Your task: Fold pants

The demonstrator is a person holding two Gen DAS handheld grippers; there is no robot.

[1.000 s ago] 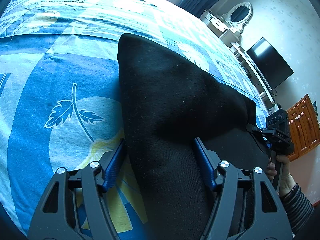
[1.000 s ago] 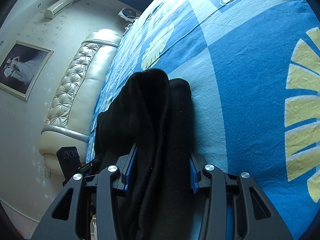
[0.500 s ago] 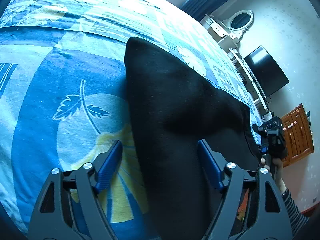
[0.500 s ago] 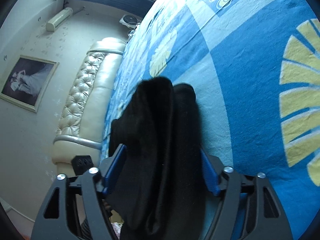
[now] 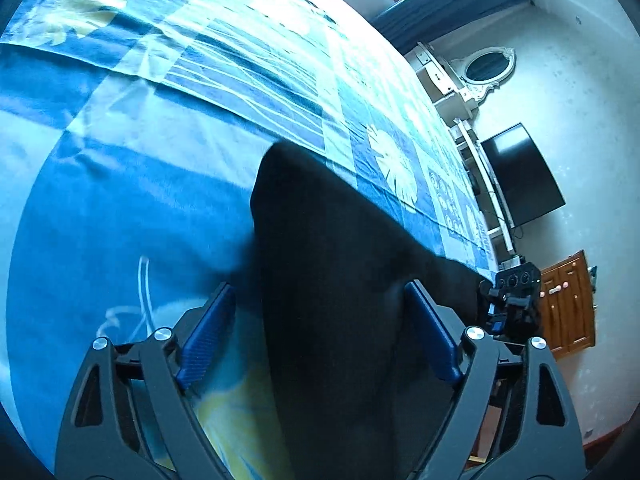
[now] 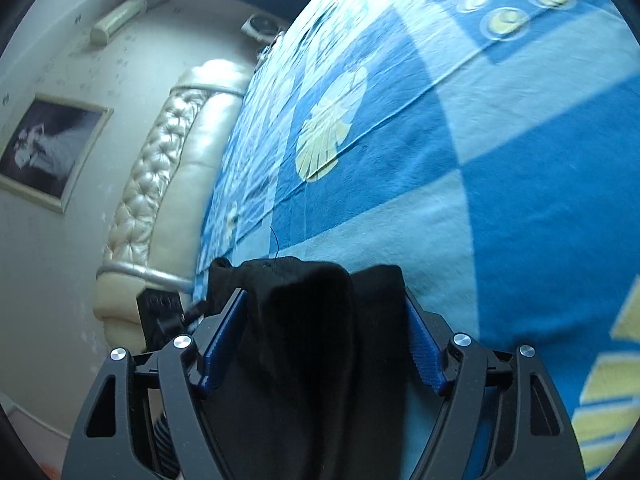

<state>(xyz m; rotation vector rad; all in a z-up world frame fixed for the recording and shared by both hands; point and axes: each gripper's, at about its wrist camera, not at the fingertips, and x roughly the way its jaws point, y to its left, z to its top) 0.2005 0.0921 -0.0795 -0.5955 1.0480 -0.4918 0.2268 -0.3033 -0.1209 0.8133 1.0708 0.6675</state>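
We see black pants [image 5: 340,280] bunched lower centre, on blue bedspread [image 5: 120,200]. Left gripper [image 5: 320,332] tongs apart, cloth between, unclamped. Right gripper [image 6: 326,332] likewise spread. We judge fabric soft, limp, light; best gripped at doubled edge.

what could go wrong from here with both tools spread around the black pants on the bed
1. Both tools, left and right, have jaws spread wide, so the black pants could be left loose and a fold may sag.
2. On the right, the bunched layers may separate.
3. A finger could snag the bedsheet.
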